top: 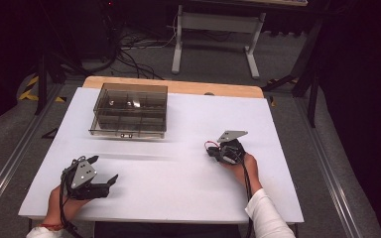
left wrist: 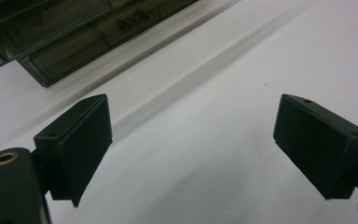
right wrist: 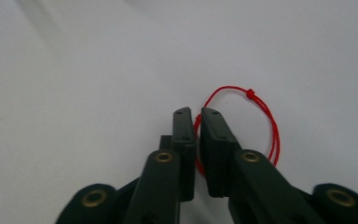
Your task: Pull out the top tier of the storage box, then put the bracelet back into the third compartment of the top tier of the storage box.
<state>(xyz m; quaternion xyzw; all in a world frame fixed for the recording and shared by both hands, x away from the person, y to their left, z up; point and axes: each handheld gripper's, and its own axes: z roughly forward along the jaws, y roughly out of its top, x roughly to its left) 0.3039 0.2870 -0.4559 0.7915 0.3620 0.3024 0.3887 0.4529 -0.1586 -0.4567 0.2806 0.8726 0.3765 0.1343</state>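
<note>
Red string loop (right wrist: 261, 116) pinched between right gripper (right wrist: 198, 114) fingers (right wrist: 214, 140).

A smoky translucent plastic compartment box (top: 129, 110) sits on the white table (top: 188, 124), well ahead of the left tool.

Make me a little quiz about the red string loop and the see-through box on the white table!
1. True or false: the right tool has its jaws shut on the red string loop.
2. How do the left tool's jaws stand? A) wide apart with nothing between them B) pinching the string C) clamped on the box
3. Fill in: the smoky see-through box sits on the white table toward its ____ edge, away from the person's hands.

Key
1. True: the string passes between the closed pads and loops out to one side.
2. A
3. far
</note>
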